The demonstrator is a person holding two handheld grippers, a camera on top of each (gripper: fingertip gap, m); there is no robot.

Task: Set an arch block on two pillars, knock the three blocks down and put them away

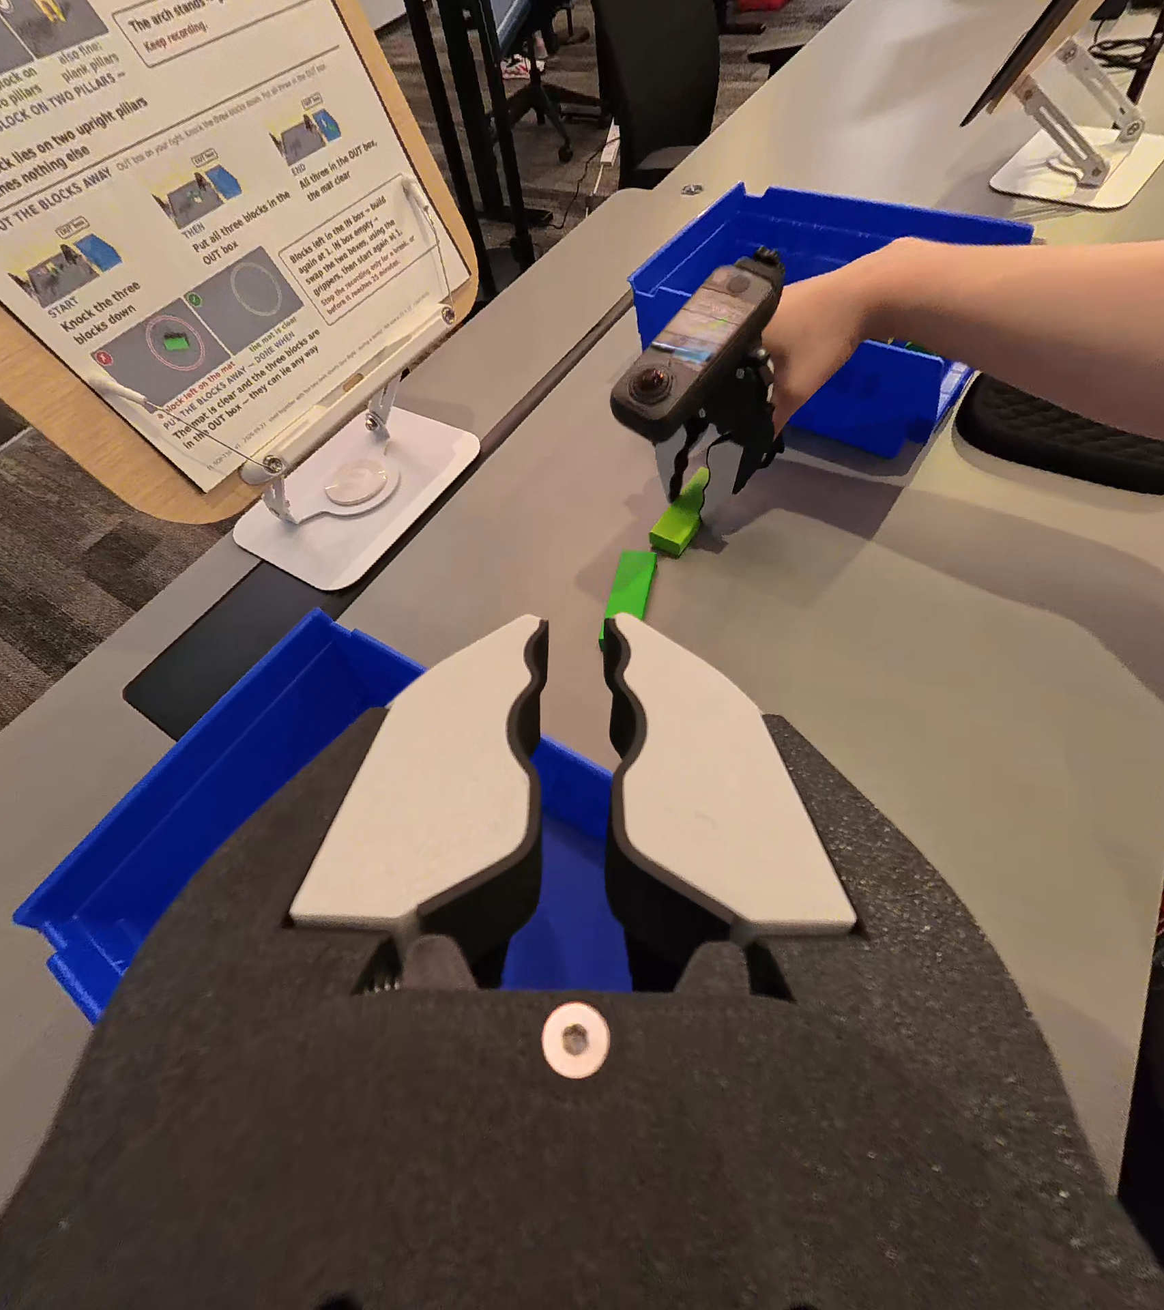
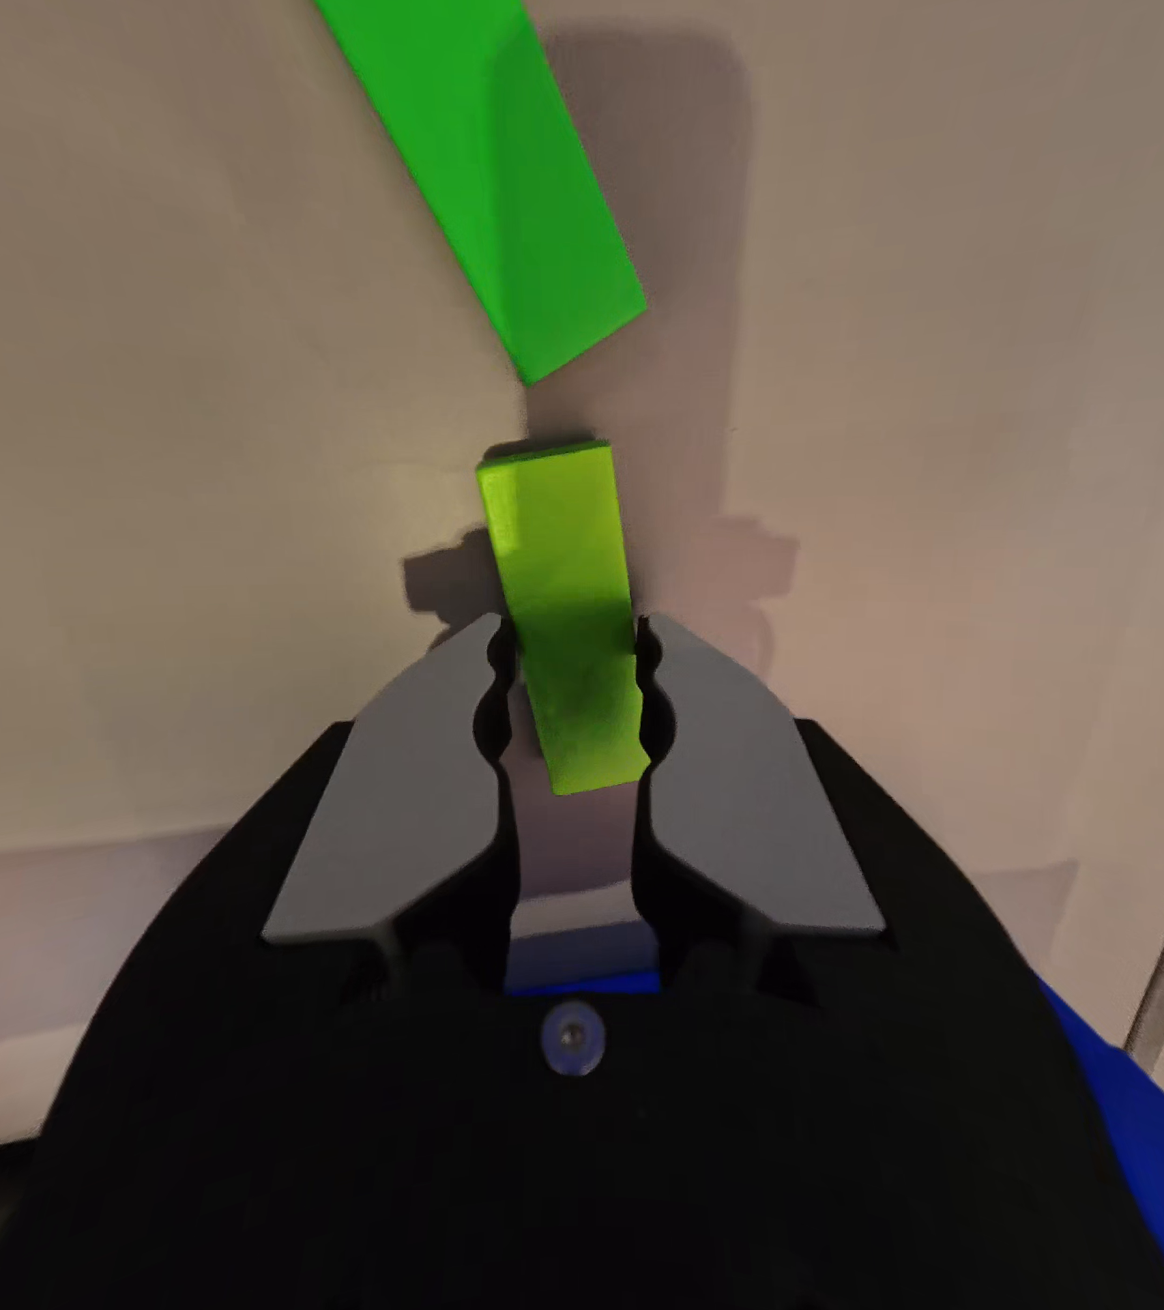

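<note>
My right gripper (image 2: 572, 631) is shut on a lime green block (image 2: 558, 553), with its fingers on the block's two long sides. In the left wrist view the right gripper (image 1: 703, 493) points down at the table and this block (image 1: 675, 528) is tilted, its low end on the grey table. A darker green flat block (image 1: 629, 588) lies on the table just in front of it; it also shows in the right wrist view (image 2: 494, 177). My left gripper (image 1: 580, 627) is empty, its jaws a narrow gap apart, above the near blue bin (image 1: 210, 780).
A second blue bin (image 1: 848, 234) stands behind the right gripper, with a bit of green (image 1: 912, 346) showing inside. An instruction board on a stand (image 1: 175, 213) is at the left, another stand (image 1: 1082, 142) far right. A black pad (image 1: 1075, 439) lies beneath the person's arm (image 1: 990, 333). About 35 cm separates my left fingertips from my right.
</note>
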